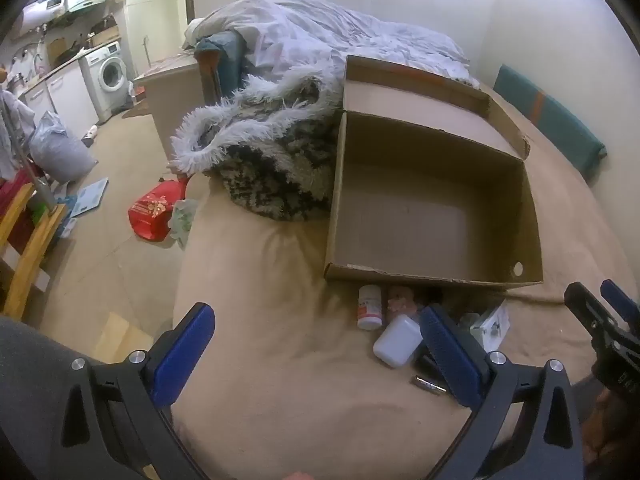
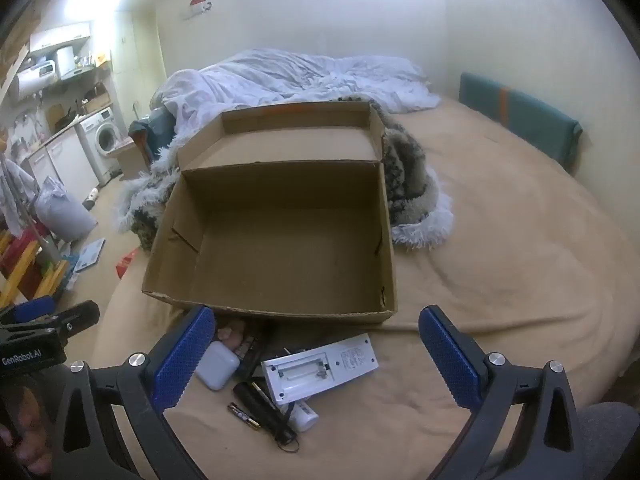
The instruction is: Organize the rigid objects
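Left gripper (image 1: 316, 354): hovering wide, holding nothing.
Right gripper (image 2: 316, 354): gaping wide (nothing held).
Cardboard box (image 2: 276, 312): sitting open behind remote (image 2: 320, 368).

Brown box, beige bed, blue pads

The cardboard box (image 2: 280, 236) is plain brown; the bed cover (image 2: 500, 280) is beige. Both grippers have 2 blue pads (image 2: 186, 360) on black frames. The bottle (image 1: 398, 340) is white, the remote (image 2: 320, 368) white (underside), the blanket (image 1: 272, 168) black-and-cream speckled.
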`<state>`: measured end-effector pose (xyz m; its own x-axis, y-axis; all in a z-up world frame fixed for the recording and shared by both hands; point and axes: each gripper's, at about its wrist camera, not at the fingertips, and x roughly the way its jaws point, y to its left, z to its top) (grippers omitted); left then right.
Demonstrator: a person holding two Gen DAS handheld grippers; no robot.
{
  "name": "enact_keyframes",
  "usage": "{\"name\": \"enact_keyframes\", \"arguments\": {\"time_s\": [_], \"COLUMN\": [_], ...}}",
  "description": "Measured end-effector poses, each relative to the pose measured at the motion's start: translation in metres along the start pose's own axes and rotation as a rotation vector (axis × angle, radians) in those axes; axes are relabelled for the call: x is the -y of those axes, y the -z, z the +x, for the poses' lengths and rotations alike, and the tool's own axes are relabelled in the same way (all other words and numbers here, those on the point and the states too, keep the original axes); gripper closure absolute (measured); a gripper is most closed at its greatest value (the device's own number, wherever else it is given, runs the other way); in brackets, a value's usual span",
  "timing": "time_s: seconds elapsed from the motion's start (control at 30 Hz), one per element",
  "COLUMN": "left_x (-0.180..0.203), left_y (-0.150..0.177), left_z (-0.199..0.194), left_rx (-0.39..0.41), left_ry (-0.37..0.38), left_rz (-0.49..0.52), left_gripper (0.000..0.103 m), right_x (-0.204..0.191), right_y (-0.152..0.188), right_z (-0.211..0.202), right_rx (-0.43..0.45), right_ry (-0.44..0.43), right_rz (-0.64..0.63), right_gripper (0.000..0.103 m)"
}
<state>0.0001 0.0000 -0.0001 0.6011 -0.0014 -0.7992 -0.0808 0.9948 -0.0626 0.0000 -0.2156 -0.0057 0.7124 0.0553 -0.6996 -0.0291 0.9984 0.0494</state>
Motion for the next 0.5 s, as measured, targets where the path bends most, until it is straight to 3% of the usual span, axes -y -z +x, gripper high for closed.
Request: {"name": "enact_keyframes", "arguments": {"time_s": [0.5], "left_x": [-0.0007], "left_y": [-0.0017], "left_z": [0.0021], "left_rx": [-0.007], "left_ry": [-0.013], "left_rz": [0.007], "left_gripper": [0.001], "right_x": [0.0017], "right_y": [0.0016], "right_z": [-0.0023], "right_rx": [0.013], "right_ry": [0.001], "right_rz": [0.002], "right_gripper": [0.000]}}
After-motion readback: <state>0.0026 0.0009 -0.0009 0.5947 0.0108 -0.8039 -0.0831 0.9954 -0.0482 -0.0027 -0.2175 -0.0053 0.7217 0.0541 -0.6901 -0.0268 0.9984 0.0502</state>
